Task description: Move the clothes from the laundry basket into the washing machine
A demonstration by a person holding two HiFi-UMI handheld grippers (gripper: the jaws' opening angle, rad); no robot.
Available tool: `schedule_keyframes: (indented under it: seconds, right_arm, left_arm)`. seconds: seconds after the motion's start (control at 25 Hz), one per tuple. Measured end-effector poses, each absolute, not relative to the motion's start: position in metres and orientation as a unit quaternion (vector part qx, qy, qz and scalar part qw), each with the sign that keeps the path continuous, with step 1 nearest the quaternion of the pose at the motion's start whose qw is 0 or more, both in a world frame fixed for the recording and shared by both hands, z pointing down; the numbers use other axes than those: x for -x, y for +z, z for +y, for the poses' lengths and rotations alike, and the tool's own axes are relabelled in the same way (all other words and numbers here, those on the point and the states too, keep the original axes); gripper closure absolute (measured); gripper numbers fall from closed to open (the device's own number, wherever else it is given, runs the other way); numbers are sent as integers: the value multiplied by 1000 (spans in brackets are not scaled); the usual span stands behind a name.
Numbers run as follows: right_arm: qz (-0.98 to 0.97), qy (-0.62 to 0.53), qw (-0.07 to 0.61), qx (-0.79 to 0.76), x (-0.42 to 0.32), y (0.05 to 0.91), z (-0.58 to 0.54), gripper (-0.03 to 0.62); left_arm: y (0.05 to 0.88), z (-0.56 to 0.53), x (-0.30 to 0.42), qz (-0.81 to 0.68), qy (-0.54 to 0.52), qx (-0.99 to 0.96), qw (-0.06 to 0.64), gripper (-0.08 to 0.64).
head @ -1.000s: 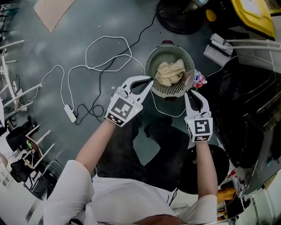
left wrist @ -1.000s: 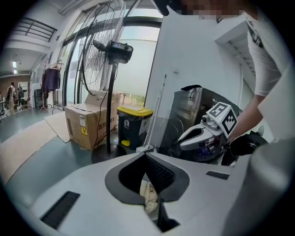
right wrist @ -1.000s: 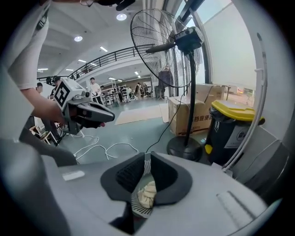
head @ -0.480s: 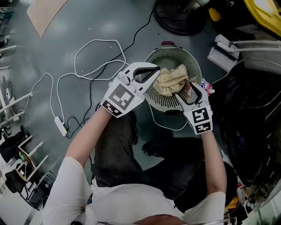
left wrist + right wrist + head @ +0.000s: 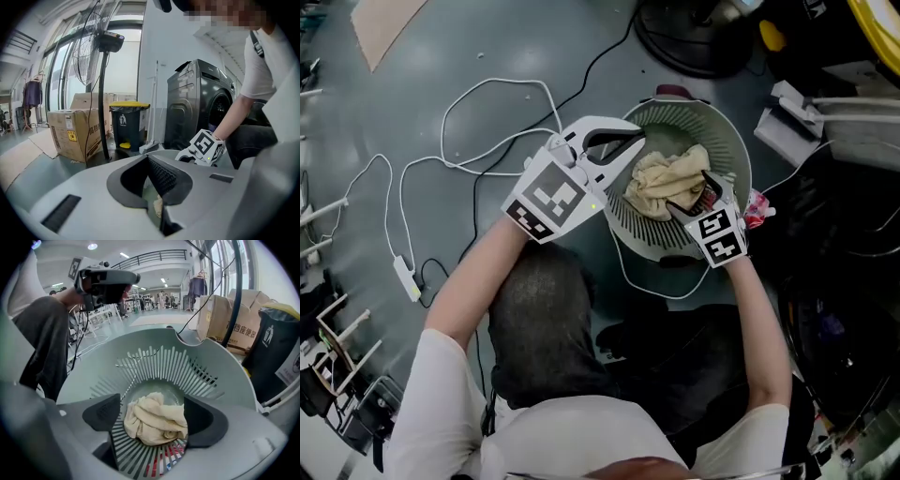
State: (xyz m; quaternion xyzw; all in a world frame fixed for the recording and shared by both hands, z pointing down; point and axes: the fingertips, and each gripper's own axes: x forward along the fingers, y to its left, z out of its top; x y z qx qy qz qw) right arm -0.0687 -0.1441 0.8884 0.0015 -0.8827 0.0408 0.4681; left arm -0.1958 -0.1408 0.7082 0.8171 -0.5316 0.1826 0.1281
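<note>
A pale green slatted laundry basket [image 5: 727,141] stands on the floor with a crumpled cream cloth [image 5: 670,183] at its bottom. My right gripper [image 5: 692,199] reaches down inside the basket. Its jaws have just been opening and stand open on either side of the cloth [image 5: 150,425] without pressing it; the right gripper [image 5: 153,414] hangs just above it. My left gripper [image 5: 630,148] hovers shut at the basket's left rim, and the left gripper [image 5: 149,159] holds nothing. A dark grey washing machine [image 5: 201,103] stands behind the right gripper's marker cube [image 5: 205,146].
White cable [image 5: 478,122] loops over the floor left of the basket, ending in a power strip [image 5: 401,277]. A red and white packet [image 5: 757,208] lies at the basket's right. A cardboard box [image 5: 75,131], a fan pole [image 5: 103,93] and a yellow-lidded bin [image 5: 129,124] stand nearby.
Both grippers have dropped toward the basket. The right one went from the near rim down inside it and its jaws opened. The left one stayed shut and moved to the left rim.
</note>
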Motion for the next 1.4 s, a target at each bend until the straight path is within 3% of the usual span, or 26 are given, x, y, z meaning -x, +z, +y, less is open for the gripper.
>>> schedule_keyframes:
  seconds: [0.24,0.84,1.4]
  right_arm:
    - [-860,33,509,17,74,932,-149,149]
    - [-773,81,629,5,65,1057,-161,-6]
    - [-737,79,670,37,67,1104,-130,-15]
  left_arm:
    - [716,-142,201,-545,186,-809,118,554]
    - [737,-129,201,-559,146,-804,142,554]
    - [745,-115,194,-546,134,-812,155,554]
